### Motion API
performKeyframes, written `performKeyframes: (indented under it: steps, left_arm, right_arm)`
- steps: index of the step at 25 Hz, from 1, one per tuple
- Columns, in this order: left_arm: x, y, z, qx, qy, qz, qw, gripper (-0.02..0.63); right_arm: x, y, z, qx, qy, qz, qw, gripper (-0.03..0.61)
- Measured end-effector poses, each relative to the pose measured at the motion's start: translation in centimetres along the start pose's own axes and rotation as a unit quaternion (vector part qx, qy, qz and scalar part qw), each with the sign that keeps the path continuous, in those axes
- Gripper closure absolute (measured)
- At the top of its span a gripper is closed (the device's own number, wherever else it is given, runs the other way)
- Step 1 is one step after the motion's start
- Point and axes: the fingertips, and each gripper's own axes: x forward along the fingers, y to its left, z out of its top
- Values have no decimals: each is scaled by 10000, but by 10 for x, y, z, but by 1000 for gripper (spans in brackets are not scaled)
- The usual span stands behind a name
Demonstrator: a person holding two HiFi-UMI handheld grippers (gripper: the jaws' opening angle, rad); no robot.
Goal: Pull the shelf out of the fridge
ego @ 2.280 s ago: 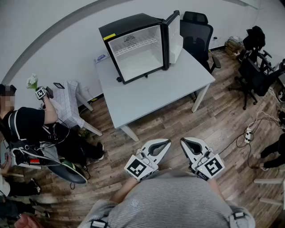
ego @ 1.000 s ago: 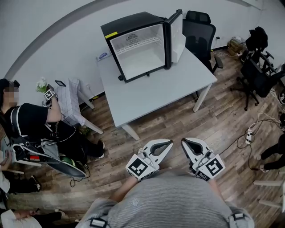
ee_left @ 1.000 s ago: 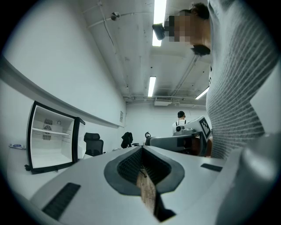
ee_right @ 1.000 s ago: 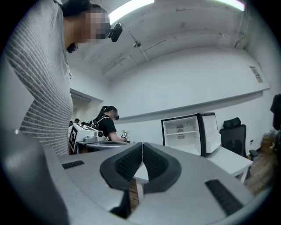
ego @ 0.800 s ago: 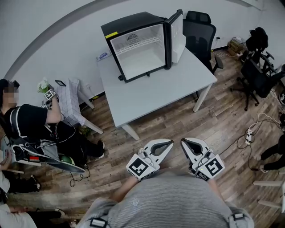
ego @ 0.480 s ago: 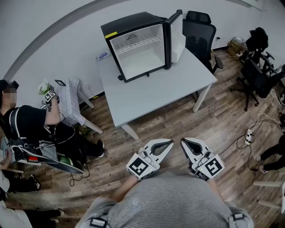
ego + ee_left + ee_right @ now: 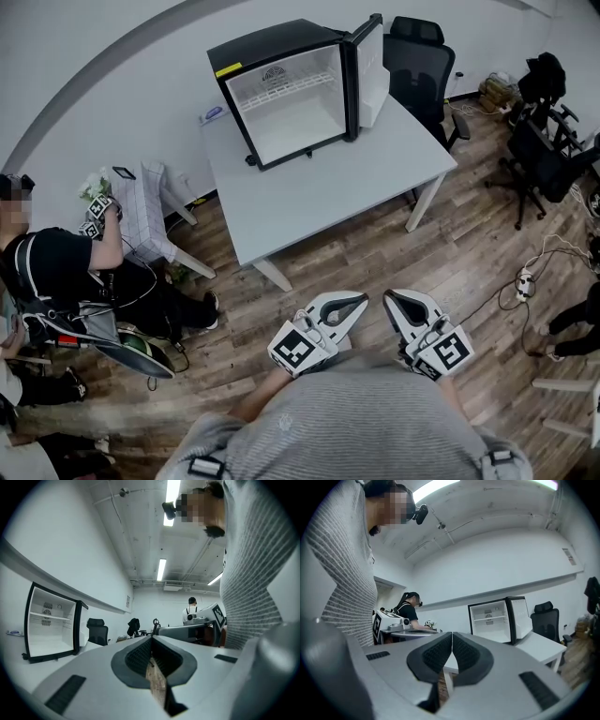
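Both tools idle well short of the counter (image 7: 328,192), held level and close against the wearer's grey ribbed jumper (image 7: 356,422). The left tool (image 7: 356,300) and the right tool (image 7: 388,300) lie side by side with tips aimed at the counter, each with its jaws pressed together and nothing between them.

The black mini fridge (image 7: 281,47) stands at the counter's far left, its door (image 7: 367,70) swung open to the right. The white wire shelf (image 7: 281,87) sits in place in the upper part of the cabinet.

A yellow sticker (image 7: 228,69) on the fridge's top front edge and a mark on its inner back wall are too small to read. Each tool's cube shows a black-and-white square marker (image 7: 293,350).

The hands are hidden beneath the cubes and the jumper.
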Motion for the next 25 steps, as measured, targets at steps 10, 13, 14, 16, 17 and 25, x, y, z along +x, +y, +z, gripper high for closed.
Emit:
performKeyframes:
  steps: [10, 13, 14, 16, 17, 25]
  left_arm:
    - [35, 75, -13, -280, 186, 102, 9994, 603]
    - [50, 109, -10, -181, 46, 106, 9998, 603]
    - [54, 121, -13, -193, 32, 126, 9997, 601]
    - [63, 149, -17, -239, 52, 220, 9995, 603]
    - [67, 163, -16, -239, 51, 265, 9994, 601]
    - [99, 254, 6, -79, -131, 427, 9990, 603]
  right_arm:
    - [47, -54, 0, -68, 80, -22, 9999, 565]
    - [73, -78, 3, -49, 87, 27, 9999, 565]
    - [84, -86, 4, -10, 73, 85, 9999, 565]
    - [105, -100, 8, 44, 35, 192, 9998, 565]
    - [115, -108, 11, 51, 18, 238, 9997, 565]
    - [190, -175, 26, -51, -39, 262, 9996, 565]
